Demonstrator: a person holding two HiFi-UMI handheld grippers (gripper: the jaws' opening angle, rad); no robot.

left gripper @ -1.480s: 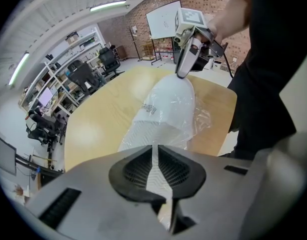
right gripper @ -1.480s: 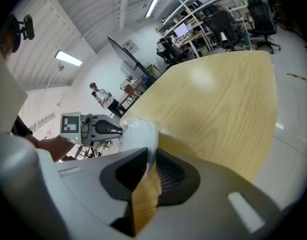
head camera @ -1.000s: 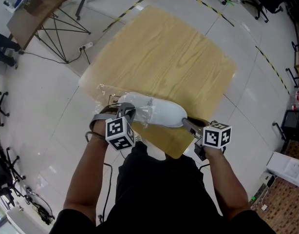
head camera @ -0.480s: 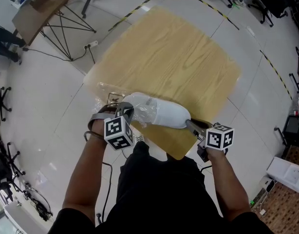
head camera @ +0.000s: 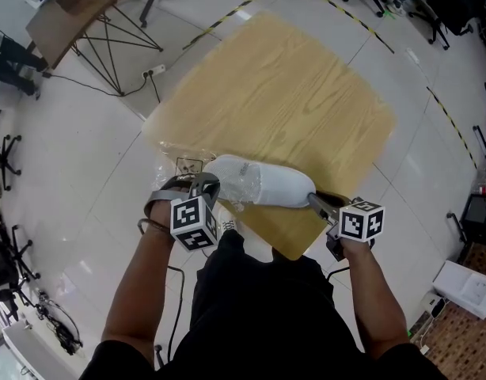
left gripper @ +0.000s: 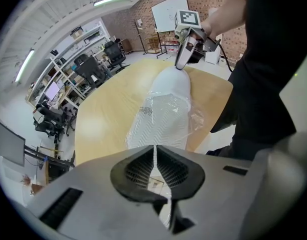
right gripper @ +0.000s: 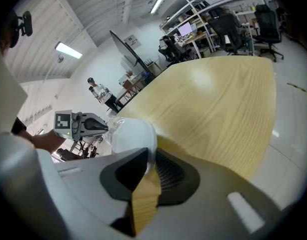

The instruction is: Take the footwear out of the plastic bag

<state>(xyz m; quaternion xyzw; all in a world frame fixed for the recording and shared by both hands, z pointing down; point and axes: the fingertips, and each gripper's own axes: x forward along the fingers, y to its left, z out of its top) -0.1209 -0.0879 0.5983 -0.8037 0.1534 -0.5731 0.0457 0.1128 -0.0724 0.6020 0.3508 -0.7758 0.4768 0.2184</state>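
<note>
A white shoe (head camera: 268, 187) lies along the near edge of the wooden worktop (head camera: 290, 93). Its heel half is inside a clear plastic bag (head camera: 170, 165) and its toe end is bare, sticking out to the right. The left gripper (head camera: 205, 182) sits at the bag's closed end behind the heel, with its jaws nearly together and pinching a fold of the film. The right gripper (head camera: 313, 200) is at the opposite end, its jaws clamped on the tip of the shoe's toe.
</note>
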